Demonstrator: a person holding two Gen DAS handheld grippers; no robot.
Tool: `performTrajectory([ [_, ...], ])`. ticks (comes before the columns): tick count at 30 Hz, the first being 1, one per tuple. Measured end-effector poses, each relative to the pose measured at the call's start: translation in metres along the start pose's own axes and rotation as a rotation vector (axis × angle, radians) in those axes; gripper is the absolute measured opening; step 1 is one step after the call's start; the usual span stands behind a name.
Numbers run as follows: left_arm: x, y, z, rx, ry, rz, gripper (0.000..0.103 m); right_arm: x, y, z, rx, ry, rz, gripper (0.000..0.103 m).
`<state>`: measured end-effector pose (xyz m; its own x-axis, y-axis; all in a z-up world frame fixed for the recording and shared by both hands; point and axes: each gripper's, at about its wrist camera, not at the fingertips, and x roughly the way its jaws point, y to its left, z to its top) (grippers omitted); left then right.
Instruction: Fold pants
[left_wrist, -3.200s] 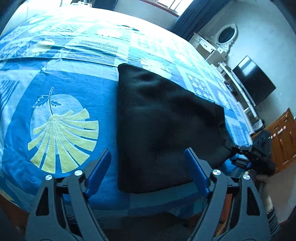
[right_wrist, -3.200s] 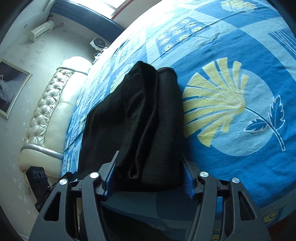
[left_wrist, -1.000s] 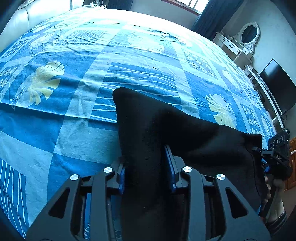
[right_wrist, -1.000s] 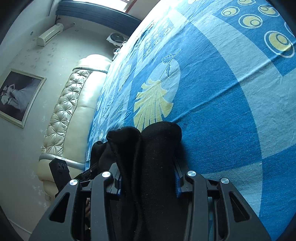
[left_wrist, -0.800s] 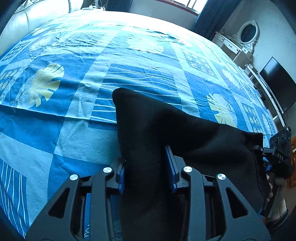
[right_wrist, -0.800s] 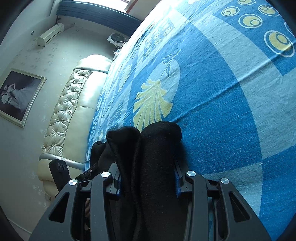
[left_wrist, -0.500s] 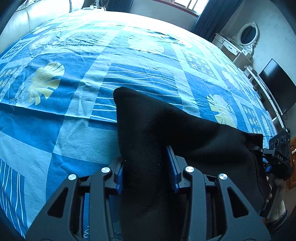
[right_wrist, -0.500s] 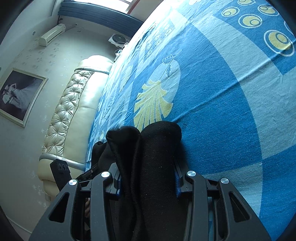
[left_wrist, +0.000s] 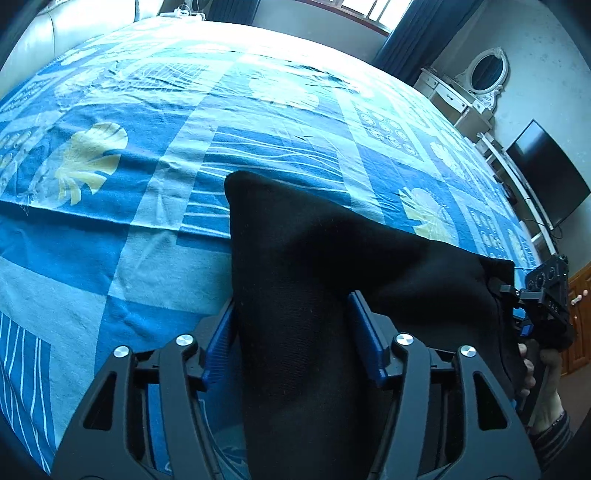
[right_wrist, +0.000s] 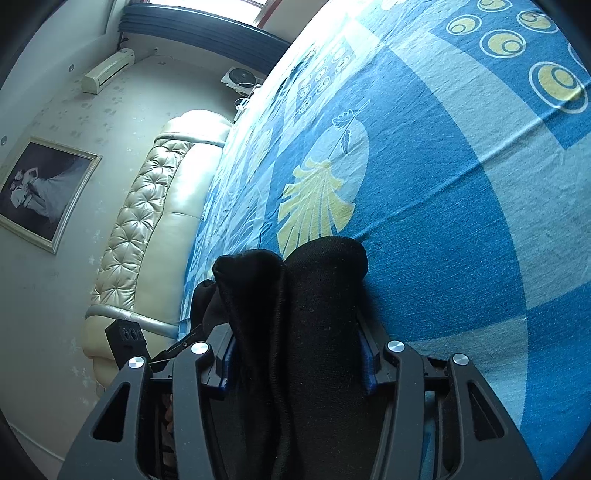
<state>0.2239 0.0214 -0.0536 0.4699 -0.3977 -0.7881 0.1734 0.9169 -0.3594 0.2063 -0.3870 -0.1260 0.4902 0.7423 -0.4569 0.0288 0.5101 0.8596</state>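
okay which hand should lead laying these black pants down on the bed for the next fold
Neither alone, probably: both grip the pants. If one leads, the left hand-held gripper, since open bedspread lies ahead of its end; the right hand-held gripper clamps a thicker bunched stack.

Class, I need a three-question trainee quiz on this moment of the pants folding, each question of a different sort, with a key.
1. True or false: the left gripper is shut on the pants.
2. What does the right gripper hold? A) a pillow B) the pants C) nothing
3. Fill in: the pants are held over a blue patterned ____.

Key: 1 true. 2 B: bunched black cloth fills the space between its fingers. 3 bedsheet.
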Motion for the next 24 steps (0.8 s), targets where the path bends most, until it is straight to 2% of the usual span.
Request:
performTrajectory([
  [2,-0.008,0.005,-0.01,-0.026,0.028,-0.065,0.073,-0.01,0.002,-0.004,-0.002,-0.008,-0.005,0.063],
  [4,-0.017,0.011,-0.025,-0.041,0.052,-0.1,0.074,-0.022,0.002,-0.011,-0.002,-0.016,-0.008,0.067],
  [8,-0.035,0.025,-0.056,-0.092,0.075,-0.156,0.078,-0.044,-0.003,-0.032,0.006,-0.005,-0.02,0.07],
  [13,-0.038,0.04,-0.08,-0.215,0.111,-0.325,0.081,-0.055,-0.003,-0.053,0.013,0.015,-0.023,0.071],
  [16,-0.031,0.039,-0.084,-0.256,0.119,-0.389,0.084,-0.052,0.001,-0.061,0.003,0.018,-0.033,0.074],
  [22,-0.02,0.022,-0.08,-0.224,0.12,-0.361,0.083,-0.036,0.012,-0.066,-0.056,0.02,-0.104,0.081],
  [24,-0.018,0.014,-0.079,-0.2,0.125,-0.299,0.074,-0.027,0.021,-0.07,-0.098,0.041,-0.132,0.08],
])
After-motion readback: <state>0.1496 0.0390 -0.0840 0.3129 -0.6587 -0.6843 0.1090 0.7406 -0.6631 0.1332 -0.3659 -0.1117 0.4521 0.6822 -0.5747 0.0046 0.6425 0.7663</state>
